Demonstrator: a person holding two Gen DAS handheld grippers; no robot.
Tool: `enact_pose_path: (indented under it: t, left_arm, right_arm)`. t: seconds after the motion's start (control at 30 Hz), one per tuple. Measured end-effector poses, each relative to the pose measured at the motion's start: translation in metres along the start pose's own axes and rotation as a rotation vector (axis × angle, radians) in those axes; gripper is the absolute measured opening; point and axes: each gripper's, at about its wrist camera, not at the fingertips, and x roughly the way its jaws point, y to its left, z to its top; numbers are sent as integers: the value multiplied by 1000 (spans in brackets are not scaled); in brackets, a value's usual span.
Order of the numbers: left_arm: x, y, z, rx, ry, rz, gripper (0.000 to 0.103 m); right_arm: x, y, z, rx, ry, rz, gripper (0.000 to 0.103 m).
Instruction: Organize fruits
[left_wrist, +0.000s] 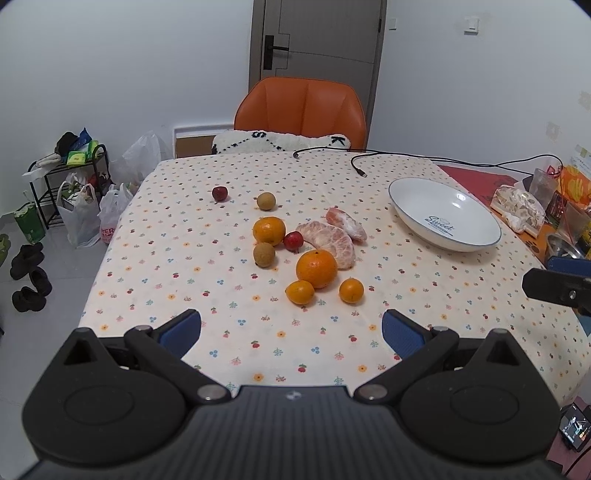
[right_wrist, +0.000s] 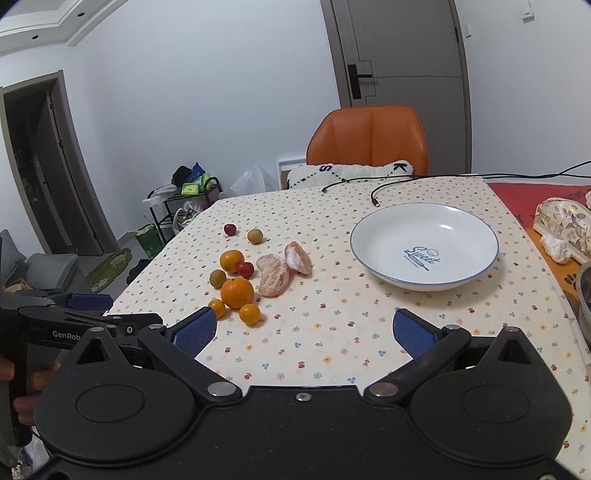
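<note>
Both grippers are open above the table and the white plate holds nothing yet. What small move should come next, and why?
Probably lower the left gripper toward the small orange at the near edge of the fruit cluster. Its jaws are open and empty, that fruit lies closest ahead of it, and every fruit lies on the tablecloth while the white plate is empty. The right gripper, nearer the plate, can wait.

Left gripper (left_wrist: 291, 330): black plastic body, ribbed centre, blue textured pads (left_wrist: 400, 334), silver pivot screws, round caps. Right gripper (right_wrist: 304, 330): same build; white "GenRob" lettering shows on the left unit's side.
</note>
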Motion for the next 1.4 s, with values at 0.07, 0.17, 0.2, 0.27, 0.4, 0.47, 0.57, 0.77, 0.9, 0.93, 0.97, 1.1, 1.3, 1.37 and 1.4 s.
enact_pose_path:
  t: [0.07, 0.17, 0.2, 0.27, 0.4, 0.47, 0.57, 0.77, 0.9, 0.93, 0.97, 1.1, 1.3, 1.37, 1.4]
  left_arm:
    - [0, 1, 0, -2, 1, 1, 103]
    - [-1, 1, 0, 2, -1, 4, 103]
    - [-1, 1, 0, 1, -1, 3, 103]
    - [-2, 1, 1, 0, -1, 2, 103]
    - [-3, 3, 1, -1, -5, 6, 103]
    - [-4, 5, 1, -9, -3, 5, 103]
    - [-4, 5, 2, -6, -5, 8, 103]
    - [-6, 5, 3, -4, -13, 10, 103]
    - [-7, 5, 3, -5, -10, 9, 103]
    - [-7, 4, 3, -1, -11, 9, 103]
    - [-7, 3, 3, 3, -12, 11, 103]
    - [-8, 2, 4, 7, -17, 12, 103]
    - [-8, 3, 5, 4, -16, 16, 103]
    - [-7, 3, 5, 4, -18, 16, 103]
    - [-7, 3, 5, 3, -17, 17, 103]
  right_arm:
    - [0, 1, 0, -4, 4, 4, 103]
    - [1, 3, -1, -11, 8, 8, 103]
    - [1, 3, -1, -13, 11, 7, 103]
    - [1, 4, -1, -15, 12, 8, 103]
    - [1, 4, 0, -16, 12, 10, 103]
    - [1, 4, 0, -15, 16, 10, 103]
    - [-1, 4, 0, -16, 11, 12, 103]
    - [1, 1, 0, -1, 12, 8, 103]
    - [0, 2, -1, -11, 14, 7, 103]
    - [-1, 3, -1, -13, 13, 8, 103]
    - [-1, 3, -1, -12, 10, 10, 103]
    - [-2, 0, 1, -3, 8, 11, 103]
    - [-1, -2, -1, 6, 15, 7, 103]
    - [-1, -2, -1, 6, 13, 9, 103]
    - [0, -1, 0, 4, 11, 10, 103]
